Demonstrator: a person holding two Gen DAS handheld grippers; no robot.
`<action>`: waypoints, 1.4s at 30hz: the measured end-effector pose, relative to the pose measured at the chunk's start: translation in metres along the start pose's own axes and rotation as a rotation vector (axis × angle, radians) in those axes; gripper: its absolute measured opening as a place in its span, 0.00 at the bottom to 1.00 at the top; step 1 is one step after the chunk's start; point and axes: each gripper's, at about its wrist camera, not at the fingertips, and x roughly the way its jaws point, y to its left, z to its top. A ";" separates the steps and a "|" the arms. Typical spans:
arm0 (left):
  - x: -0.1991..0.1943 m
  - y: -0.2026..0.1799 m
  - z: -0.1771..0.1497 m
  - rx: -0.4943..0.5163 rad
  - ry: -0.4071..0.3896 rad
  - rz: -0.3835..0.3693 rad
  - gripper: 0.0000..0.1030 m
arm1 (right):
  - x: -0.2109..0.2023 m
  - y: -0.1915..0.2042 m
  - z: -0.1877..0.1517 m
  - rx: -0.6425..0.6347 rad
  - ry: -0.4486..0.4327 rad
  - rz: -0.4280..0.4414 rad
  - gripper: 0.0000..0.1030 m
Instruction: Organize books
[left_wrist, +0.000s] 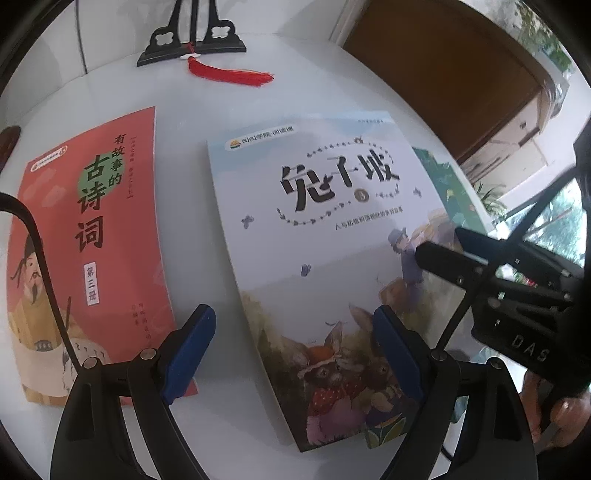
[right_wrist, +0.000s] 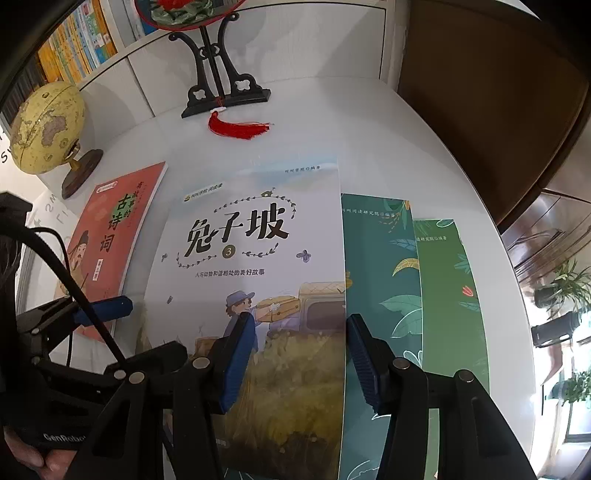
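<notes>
Right wrist view: the pale rabbit book (right_wrist: 258, 258) lies flat on the white table (right_wrist: 424, 147), overlapping a teal book (right_wrist: 380, 266) and a green book (right_wrist: 450, 280) to its right, with a red poetry book (right_wrist: 122, 221) to its left. The right gripper (right_wrist: 295, 363) straddles the rabbit book's right edge, jaws half open, gripping nothing. The left gripper (left_wrist: 295, 354) stands wide over that book's near left edge, empty.
</notes>
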 end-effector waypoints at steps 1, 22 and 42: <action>0.001 -0.002 0.000 0.009 0.002 -0.001 0.83 | 0.000 0.000 0.001 0.000 0.003 -0.001 0.49; -0.004 -0.002 -0.007 -0.032 -0.012 -0.128 0.83 | 0.003 0.001 0.005 -0.003 0.021 0.002 0.50; -0.015 0.031 -0.003 -0.212 -0.025 -0.325 0.83 | 0.003 0.002 0.005 -0.024 0.024 0.009 0.49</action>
